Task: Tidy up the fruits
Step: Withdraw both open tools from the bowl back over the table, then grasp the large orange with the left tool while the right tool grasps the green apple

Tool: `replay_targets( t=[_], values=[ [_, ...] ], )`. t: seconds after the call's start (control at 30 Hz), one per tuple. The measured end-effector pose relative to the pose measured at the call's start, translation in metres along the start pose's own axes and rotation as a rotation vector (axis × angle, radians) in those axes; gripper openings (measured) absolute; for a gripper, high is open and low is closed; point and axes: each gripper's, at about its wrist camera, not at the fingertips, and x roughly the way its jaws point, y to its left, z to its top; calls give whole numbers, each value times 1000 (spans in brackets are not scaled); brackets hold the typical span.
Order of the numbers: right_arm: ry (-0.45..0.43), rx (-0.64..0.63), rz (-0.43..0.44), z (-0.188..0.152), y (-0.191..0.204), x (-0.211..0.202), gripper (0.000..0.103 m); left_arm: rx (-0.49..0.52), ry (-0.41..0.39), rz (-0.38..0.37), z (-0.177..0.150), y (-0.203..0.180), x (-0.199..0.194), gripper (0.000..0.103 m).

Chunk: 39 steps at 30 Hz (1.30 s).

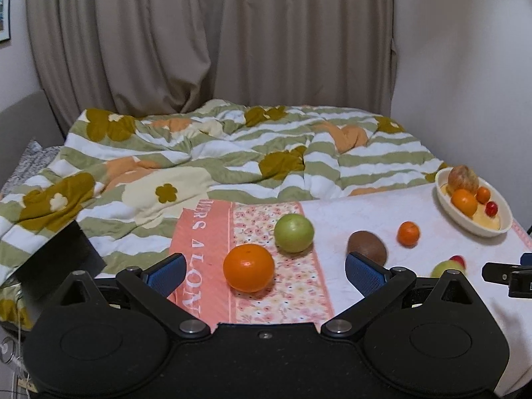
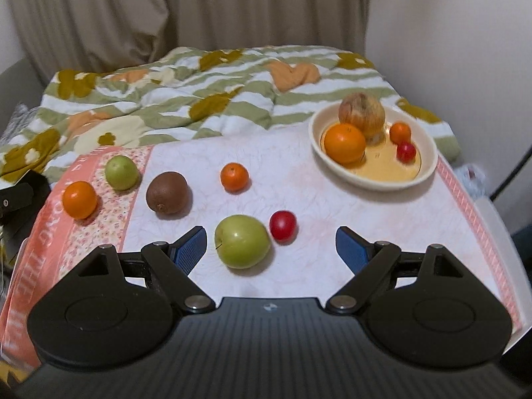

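A cream bowl [image 2: 429, 169] at the back right holds a large apple [image 2: 362, 113], an orange [image 2: 344, 143], a small orange and a red fruit. Loose on the cloth lie an orange [image 1: 248, 267], a green apple [image 1: 294, 232], a brown kiwi [image 1: 367, 247], a small orange [image 1: 408, 233], a second green apple [image 2: 241, 241] and a red fruit [image 2: 282, 225]. My left gripper [image 1: 262, 271] is open with the orange between its fingers, not touching. My right gripper [image 2: 271, 247] is open and empty; the second green apple lies between its fingers.
The fruits lie on a white and pink cloth [image 2: 299, 183] over a table. Behind it is a bed with a striped flowered quilt [image 1: 199, 153], then curtains [image 1: 199, 33]. A black object [image 1: 56, 259] sits at the left edge.
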Motion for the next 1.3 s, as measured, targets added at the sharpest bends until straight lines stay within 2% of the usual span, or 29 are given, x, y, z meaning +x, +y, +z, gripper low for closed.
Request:
replay_targets(
  t=[0.3, 0.43, 0.63, 0.67, 0.73, 0.87, 1.17, 1.3],
  values=[
    [51, 21, -31, -8, 21, 38, 100, -28, 70, -13, -2, 24, 60, 101],
    [70, -3, -51, -13, 28, 52, 100, -79, 121, -30, -3, 30, 86, 92],
    [104, 31, -42, -17, 31, 64, 100, -101, 171, -32, -7, 31, 111, 87],
    [106, 34, -42, -17, 32, 66, 100, -105, 177, -32, -7, 31, 113, 85],
    [113, 42, -43, -18, 33, 69, 99, -117, 190, -31, -8, 32, 118, 74],
    [120, 70, -45, -18, 33, 74, 99, -139, 202, -51, -9, 34, 123, 65],
    [116, 74, -57, -13, 32, 84, 96, -115, 194, -58, -12, 33, 118, 64],
    [127, 76, -57, -10, 31, 91, 84, -108, 190, -63, -15, 32, 114, 64]
  ],
)
